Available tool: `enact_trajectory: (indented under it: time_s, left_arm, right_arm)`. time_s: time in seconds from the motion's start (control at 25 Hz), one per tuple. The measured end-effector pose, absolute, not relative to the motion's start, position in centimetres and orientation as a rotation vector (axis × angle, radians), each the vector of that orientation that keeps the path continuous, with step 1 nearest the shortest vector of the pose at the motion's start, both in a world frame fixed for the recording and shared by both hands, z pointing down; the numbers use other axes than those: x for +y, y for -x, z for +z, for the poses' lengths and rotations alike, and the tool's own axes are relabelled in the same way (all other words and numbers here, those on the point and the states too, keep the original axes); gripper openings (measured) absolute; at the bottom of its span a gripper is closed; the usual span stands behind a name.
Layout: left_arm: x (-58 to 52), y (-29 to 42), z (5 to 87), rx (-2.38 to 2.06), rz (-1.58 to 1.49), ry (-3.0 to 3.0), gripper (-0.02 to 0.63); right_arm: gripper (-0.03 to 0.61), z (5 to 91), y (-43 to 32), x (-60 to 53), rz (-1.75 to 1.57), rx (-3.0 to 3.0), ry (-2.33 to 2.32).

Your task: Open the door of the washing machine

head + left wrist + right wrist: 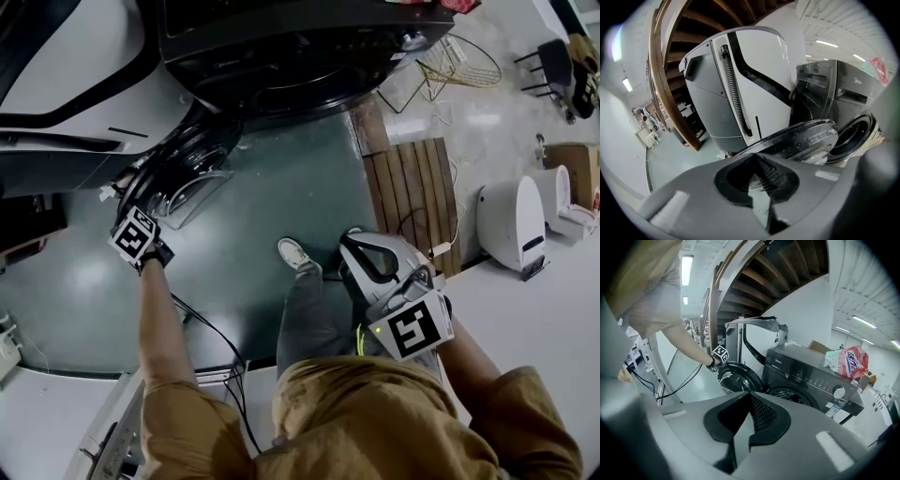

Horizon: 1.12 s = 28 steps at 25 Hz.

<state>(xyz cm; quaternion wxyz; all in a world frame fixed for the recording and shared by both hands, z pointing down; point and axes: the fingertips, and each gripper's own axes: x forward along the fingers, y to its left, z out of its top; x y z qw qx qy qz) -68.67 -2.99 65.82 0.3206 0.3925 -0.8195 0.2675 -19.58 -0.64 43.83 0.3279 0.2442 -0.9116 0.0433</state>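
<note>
door [180, 173] open; white unit [66, 80] nxt to it

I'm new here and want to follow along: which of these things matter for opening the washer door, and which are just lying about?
In the job:
washing machine
its door, already swung open
left gripper, shut, at the door's rim

Lying about:
right gripper, shut, empty, held back
wire basket
wooden slats
colourful bag on the machine
white machine beside it
</note>
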Motion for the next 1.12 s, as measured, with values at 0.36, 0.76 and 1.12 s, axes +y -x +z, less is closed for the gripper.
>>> enact_trajectory:
  time_s: [0.36,0.76,1.12]
  left_arm:
    - [-1.6,63.5,62.8,-2.203,0.693,-1.001,0.06]
    - [0.3,55.6,59.1,-2.225,0.634,-1.016,0.06]
    - [0.9,47.1,55.6,-2.189,0.614,-1.144,0.06]
  right_arm:
    - [0.005,42.7,14.7,-1.8,0.061,-2.425,-0.559]
    - [0.005,39.9,8.9,-3.0,-0.017,-2.477,-0.558]
    - [0.005,37.0,5.1,-2.9,-0.044,-2.539,-0.605]
